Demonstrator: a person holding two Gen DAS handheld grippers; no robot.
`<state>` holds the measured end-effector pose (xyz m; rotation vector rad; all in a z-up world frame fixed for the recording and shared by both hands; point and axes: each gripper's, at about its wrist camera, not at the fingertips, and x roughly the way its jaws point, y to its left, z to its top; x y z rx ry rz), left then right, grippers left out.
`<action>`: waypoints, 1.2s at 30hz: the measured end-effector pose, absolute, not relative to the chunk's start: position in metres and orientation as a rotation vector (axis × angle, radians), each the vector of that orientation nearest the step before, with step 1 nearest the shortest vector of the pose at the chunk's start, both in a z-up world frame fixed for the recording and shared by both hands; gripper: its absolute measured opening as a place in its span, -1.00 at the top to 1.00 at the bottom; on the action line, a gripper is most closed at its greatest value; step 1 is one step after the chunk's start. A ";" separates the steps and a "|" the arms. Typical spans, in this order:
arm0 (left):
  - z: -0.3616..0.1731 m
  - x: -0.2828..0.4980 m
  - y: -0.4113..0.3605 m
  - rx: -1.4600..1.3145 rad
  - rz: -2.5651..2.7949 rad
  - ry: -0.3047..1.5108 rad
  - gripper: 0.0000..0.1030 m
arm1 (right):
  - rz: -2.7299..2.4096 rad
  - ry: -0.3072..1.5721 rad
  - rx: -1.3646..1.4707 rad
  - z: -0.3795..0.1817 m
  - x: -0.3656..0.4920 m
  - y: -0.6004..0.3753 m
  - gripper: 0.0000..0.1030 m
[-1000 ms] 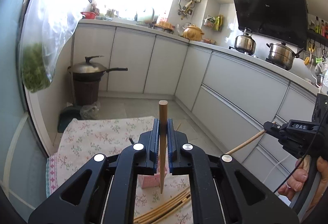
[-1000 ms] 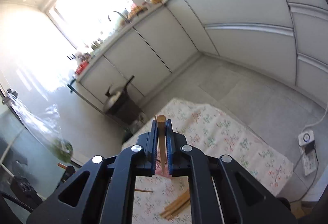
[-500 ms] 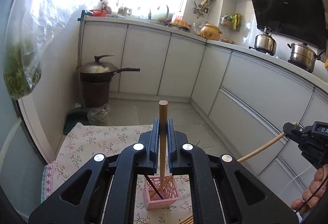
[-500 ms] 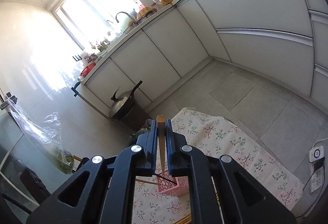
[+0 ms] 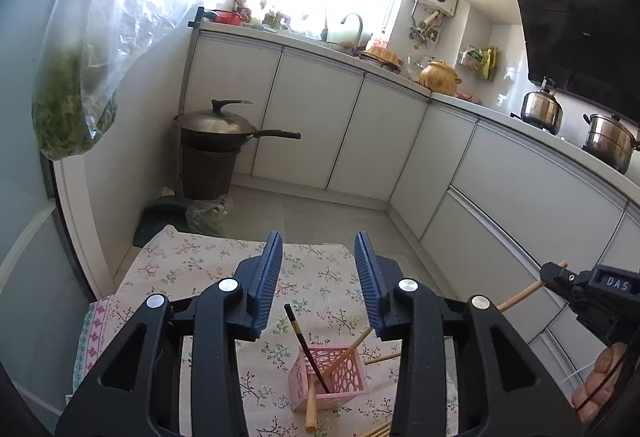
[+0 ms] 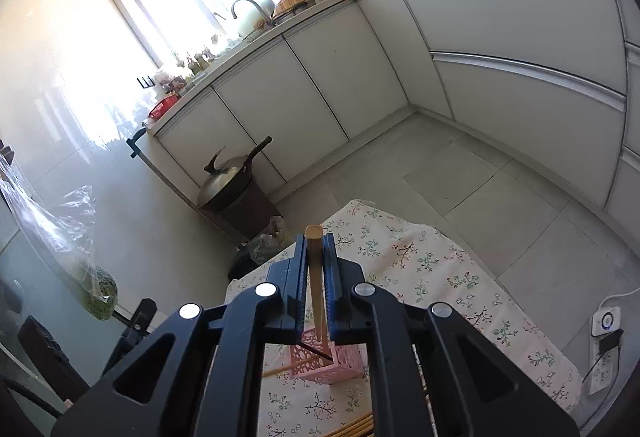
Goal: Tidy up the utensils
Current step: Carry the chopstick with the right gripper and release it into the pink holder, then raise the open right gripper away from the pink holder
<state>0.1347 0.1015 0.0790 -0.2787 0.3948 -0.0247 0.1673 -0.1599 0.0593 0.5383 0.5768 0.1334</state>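
**A:** What sits furthest left in the left wrist view?

**B:** A clear plastic bag of greens (image 5: pixel 72 117) hangs by the wall. Right of it, one lidded wok (image 5: pixel 224 127) rests on a dark bin on the floor.

**A:** And the left gripper?

**B:** The left gripper (image 5: pixel 318 277) is in the middle, its jaws spread apart after just opening, with nothing between them. Below the gap, one pink basket (image 5: pixel 332 377) stands on the floral cloth (image 5: pixel 192 265) covering the desk.

**A:** How many utensils are in the basket?

**B:** Two: one dark chopstick (image 5: pixel 304 345) leaning left, and one pale wooden chopstick (image 5: pixel 340 359) leaning right. A third wooden stick (image 5: pixel 310 411) lies tilted against the basket's near side. More chopsticks lie on the cloth near the bottom edge; I cannot count those.

**A:** Further right?

**B:** On the counter, one golden clay pot (image 5: pixel 438 77) and two steel pots. At the far right edge, the right gripper (image 5: pixel 554 275) is pressed together on one wooden chopstick (image 5: pixel 520 295).

**A:** What does the right wrist view add?

**B:** That chopstick stands upright between the closed jaws, its lower tip above the pink basket.
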 end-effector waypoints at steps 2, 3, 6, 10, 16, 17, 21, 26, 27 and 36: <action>0.082 0.133 0.104 -0.283 -0.022 0.393 0.24 | 0.135 0.589 0.527 0.056 0.173 -0.154 0.85; 0.082 0.132 0.105 -0.284 -0.019 0.393 0.23 | 0.135 0.596 0.522 0.054 0.176 -0.151 0.85; 0.083 0.132 0.109 -0.295 -0.018 0.397 0.20 | 0.131 0.608 0.498 0.050 0.183 -0.142 0.85; 0.084 0.132 0.111 -0.308 -0.023 0.398 0.17 | 0.138 0.624 0.471 0.045 0.194 -0.127 0.85; 0.081 0.133 0.106 -0.285 -0.035 0.426 0.11 | 0.175 0.669 0.447 0.032 0.211 -0.112 0.67; 0.081 0.134 0.103 -0.277 -0.039 0.429 0.10 | 0.177 0.662 0.439 0.033 0.209 -0.112 0.67; 0.080 0.135 0.096 -0.261 -0.053 0.438 0.03 | 0.178 0.621 0.403 0.041 0.197 -0.109 0.46; 0.082 0.129 0.083 -0.223 -0.046 0.430 -0.14 | 0.175 0.591 0.330 0.047 0.179 -0.104 0.37; 0.083 0.127 0.082 -0.213 -0.041 0.426 -0.19 | 0.172 0.584 0.312 0.047 0.174 -0.103 0.33; 0.083 0.106 0.070 -0.140 0.000 0.415 -0.53 | 0.161 0.532 0.233 0.051 0.134 -0.109 0.01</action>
